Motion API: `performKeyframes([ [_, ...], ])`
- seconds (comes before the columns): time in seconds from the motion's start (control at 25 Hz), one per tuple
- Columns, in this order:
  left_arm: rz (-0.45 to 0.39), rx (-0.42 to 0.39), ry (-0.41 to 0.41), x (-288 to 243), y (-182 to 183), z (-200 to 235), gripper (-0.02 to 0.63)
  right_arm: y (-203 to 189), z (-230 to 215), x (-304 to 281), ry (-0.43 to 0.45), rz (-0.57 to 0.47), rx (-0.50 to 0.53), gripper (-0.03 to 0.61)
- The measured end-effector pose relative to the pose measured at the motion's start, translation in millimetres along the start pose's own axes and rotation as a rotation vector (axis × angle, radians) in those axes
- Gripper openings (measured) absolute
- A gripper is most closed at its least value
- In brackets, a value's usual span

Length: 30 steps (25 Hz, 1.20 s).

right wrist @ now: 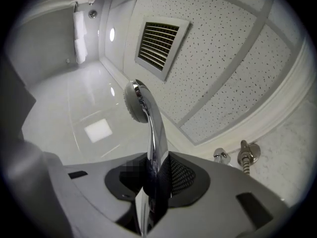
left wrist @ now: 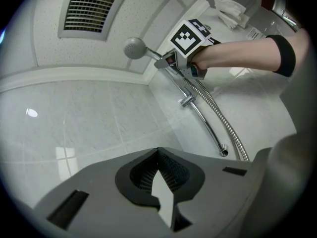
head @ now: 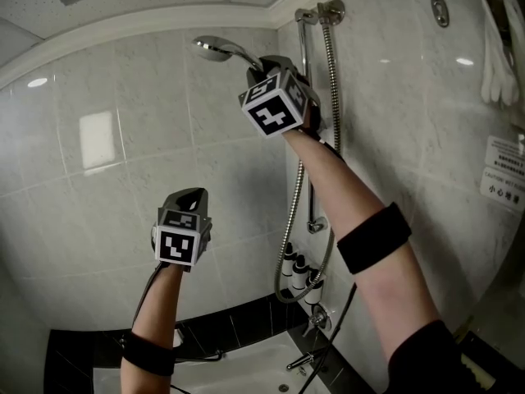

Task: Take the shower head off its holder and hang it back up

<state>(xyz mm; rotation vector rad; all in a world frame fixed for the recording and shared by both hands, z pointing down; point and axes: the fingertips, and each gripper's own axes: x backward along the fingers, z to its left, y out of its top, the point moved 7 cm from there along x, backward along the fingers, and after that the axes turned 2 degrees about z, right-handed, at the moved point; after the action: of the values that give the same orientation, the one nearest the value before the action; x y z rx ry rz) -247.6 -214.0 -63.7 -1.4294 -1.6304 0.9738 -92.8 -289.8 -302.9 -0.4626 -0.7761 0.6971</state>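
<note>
Clamping shower head by its handle in right gripper fingers, beside rail; pressing left gripper fingers together, empty.

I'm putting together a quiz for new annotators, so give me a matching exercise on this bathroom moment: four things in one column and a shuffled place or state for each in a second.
Things
1. chrome shower head
2. left gripper
3. white slatted ceiling vent
4. small dark-topped bottles

Places and states
A. shut, nothing between the jaws
B. low on the wall, beside the ribbed metal hose
C. handle clamped in the right gripper
D. set into the speckled ceiling

Pairs: 1-C, 2-A, 3-D, 4-B
</note>
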Motion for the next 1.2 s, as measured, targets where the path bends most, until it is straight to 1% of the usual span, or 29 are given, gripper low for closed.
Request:
performKeyframes([
  [0.12,0.017,-0.003,0.016,10.3,-8.6,5.8,0.002,5.8,16.1,3.3,0.041,-0.014,-0.021,0.120],
  [0.24,0.035,0.004,0.034,23.5,-20.4,13.7,0.002,9.2,31.7,15.4,0.088,-0.016,-0.066,0.119],
  [0.4,0.066,0.023,0.057,42.1,-42.8,22.8,0.002,5.3,56.3,36.5,0.157,-0.032,-0.169,0.118],
  [0.56,0.109,0.052,0.063,61.9,-73.6,24.4,0.002,-1.4,86.6,62.7,0.221,-0.044,-0.259,0.118],
  [0.72,0.149,0.087,0.067,81.0,-106.7,21.1,0.002,-15.7,115.4,89.2,0.272,-0.051,-0.376,0.118],
  [0.8,0.160,0.102,0.072,89.0,-119.9,18.9,0.002,-20.5,130.4,106.6,0.302,-0.060,-0.455,0.118],
  [1.0,0.214,0.126,0.074,120.9,-160.7,-1.1,0.002,-52.9,185.1,163.5,0.385,-0.029,-0.649,0.118],
  [1.12,0.231,0.107,0.081,137.5,-181.8,-14.1,0.002,-79.4,219.7,200.2,0.418,0.012,-0.711,0.118],
  [1.2,0.225,0.104,0.092,147.1,-193.9,-22.0,0.002,-100.3,240.0,220.4,0.434,0.054,-0.748,0.118],
])
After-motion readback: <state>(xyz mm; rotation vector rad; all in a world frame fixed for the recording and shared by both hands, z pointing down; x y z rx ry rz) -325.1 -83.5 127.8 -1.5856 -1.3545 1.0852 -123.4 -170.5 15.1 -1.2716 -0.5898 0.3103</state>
